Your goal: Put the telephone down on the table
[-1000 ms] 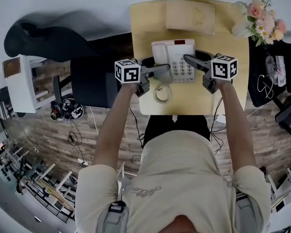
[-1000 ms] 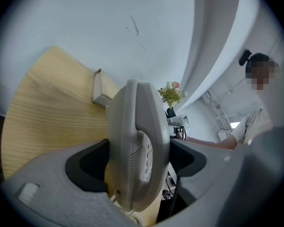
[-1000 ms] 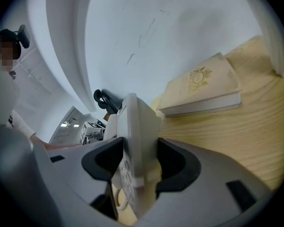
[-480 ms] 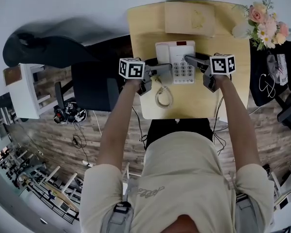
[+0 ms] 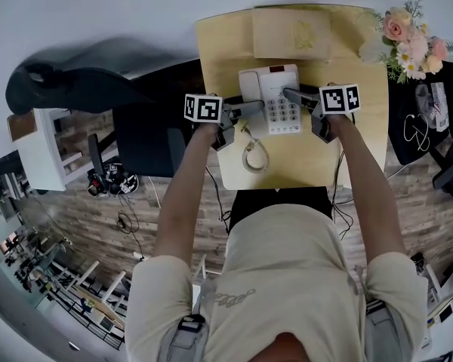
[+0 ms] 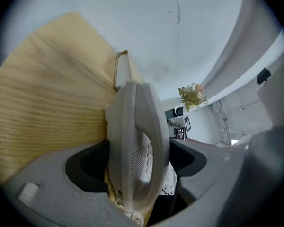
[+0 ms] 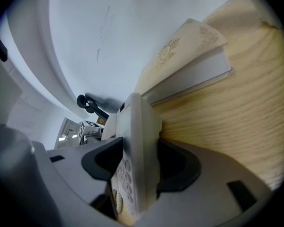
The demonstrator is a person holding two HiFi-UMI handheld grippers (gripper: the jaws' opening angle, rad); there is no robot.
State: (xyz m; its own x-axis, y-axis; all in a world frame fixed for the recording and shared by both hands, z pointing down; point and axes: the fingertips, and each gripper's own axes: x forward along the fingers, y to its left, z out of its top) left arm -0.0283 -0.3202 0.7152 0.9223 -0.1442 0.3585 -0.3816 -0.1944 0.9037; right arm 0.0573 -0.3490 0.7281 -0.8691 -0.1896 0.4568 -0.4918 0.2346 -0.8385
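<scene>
The telephone (image 5: 272,81) hangs between the two grippers over the wooden table (image 5: 302,157). The left gripper (image 5: 257,108) is clamped on its handset side, and the right gripper (image 5: 291,95) pinches the keypad edge. Its coiled cord (image 5: 253,155) trails beneath the left gripper, and a tan booklet (image 5: 291,32) lies beyond both. Judged from this, the set-down is in hand. Whether the base is touching the wood is unclear. Next, lower it level, then release both sides together.

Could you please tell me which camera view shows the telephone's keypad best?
The head view: the telephone faces up, with its keypad in plain sight between the left claw and right claw. Each gripper view shows the telephone edge-on in its jaws, with only a sliver of keys.
</scene>
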